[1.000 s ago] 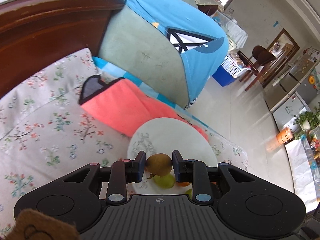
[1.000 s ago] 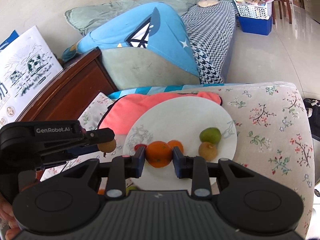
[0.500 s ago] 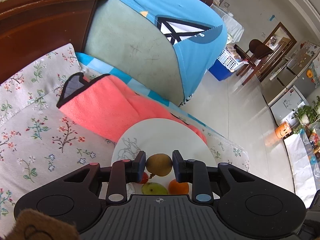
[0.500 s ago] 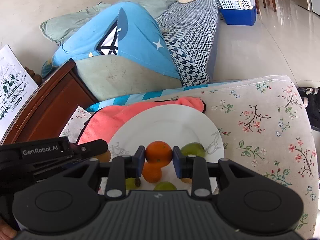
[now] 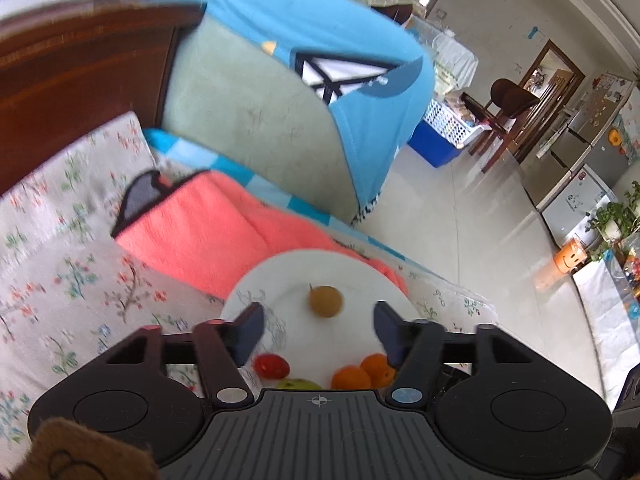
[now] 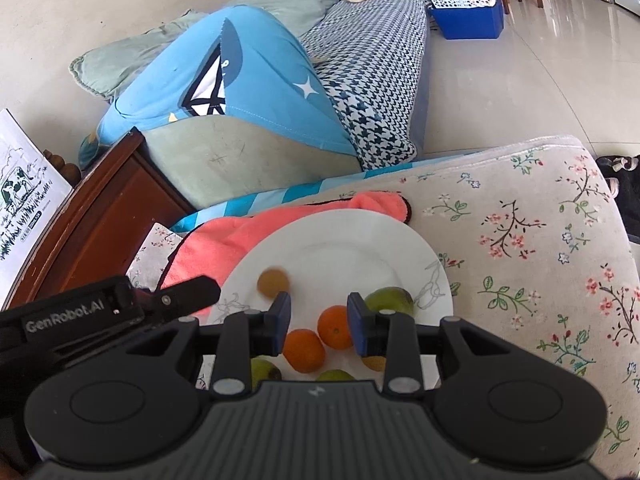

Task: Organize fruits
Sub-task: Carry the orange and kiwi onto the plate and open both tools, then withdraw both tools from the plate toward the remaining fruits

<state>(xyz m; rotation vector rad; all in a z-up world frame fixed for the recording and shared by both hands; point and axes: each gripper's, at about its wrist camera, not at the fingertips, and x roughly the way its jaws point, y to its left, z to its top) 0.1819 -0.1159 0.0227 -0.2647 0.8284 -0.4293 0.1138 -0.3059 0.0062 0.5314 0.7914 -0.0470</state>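
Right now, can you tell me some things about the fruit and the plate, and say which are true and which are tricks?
1. The plate is white. True.
2. The left gripper is squeezing the brown fruit. False: its jaws are opening, and the fruit lies free on the plate between them.
3. Two oranges are on the plate. True.
4. The plate sits on the bare floor. False: it rests on a pink towel and a flowery cloth.

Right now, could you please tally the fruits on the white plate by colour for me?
Orange fruits: 2
Green fruits: 3
Brown fruits: 2
Red fruit: 1
Total: 8, though some are partly hidden.
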